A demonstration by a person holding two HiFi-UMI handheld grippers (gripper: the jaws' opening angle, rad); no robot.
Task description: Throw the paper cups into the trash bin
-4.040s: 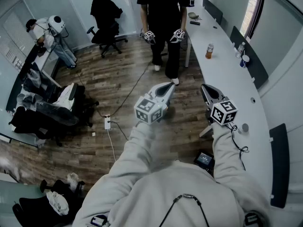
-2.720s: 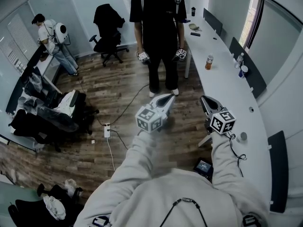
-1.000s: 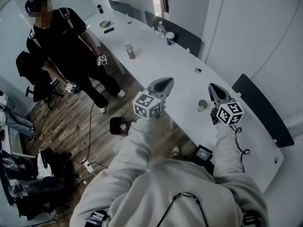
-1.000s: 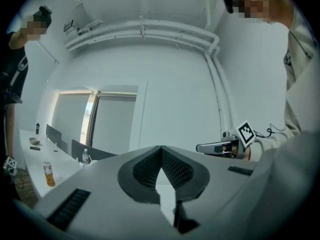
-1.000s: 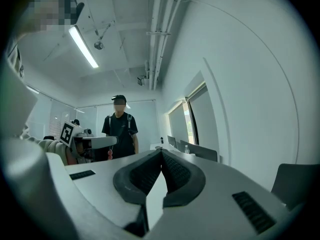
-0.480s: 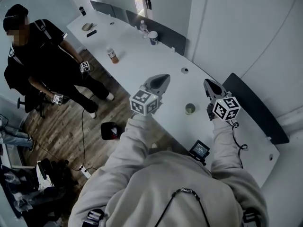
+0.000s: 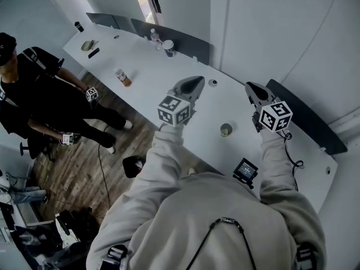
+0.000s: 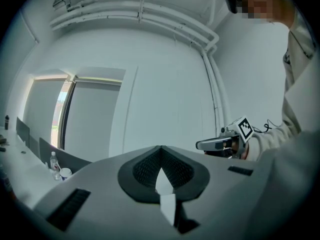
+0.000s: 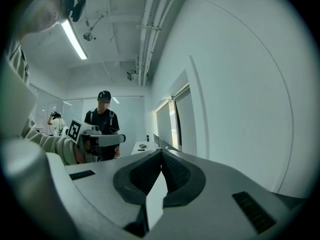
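A small paper cup point(image 7: 226, 130) stands on the long white table point(image 7: 151, 72), below and between my two grippers. A second paper cup point(image 7: 168, 48) point(image 8: 65, 173) stands farther along the table beside a water bottle point(image 7: 153, 35). My left gripper point(image 7: 197, 81) point(image 8: 161, 149) is held level above the table, shut and empty. My right gripper point(image 7: 248, 86) point(image 9: 161, 151) is level beside it, also shut with nothing in it. A dark bin-like container point(image 7: 134, 166) sits on the wooden floor by the table's near edge.
A person in black point(image 7: 39, 94) point(image 9: 103, 119) stands at the left holding two grippers. A bottle of orange drink point(image 7: 122, 77) and small items lie along the table. Dark screens line its far edge against the white wall. A small screen device point(image 7: 246, 169) hangs at my chest.
The view has swung from the floor and the standing person round to the table. Both grippers have travelled with it and now hang over the tabletop, the near cup between them.
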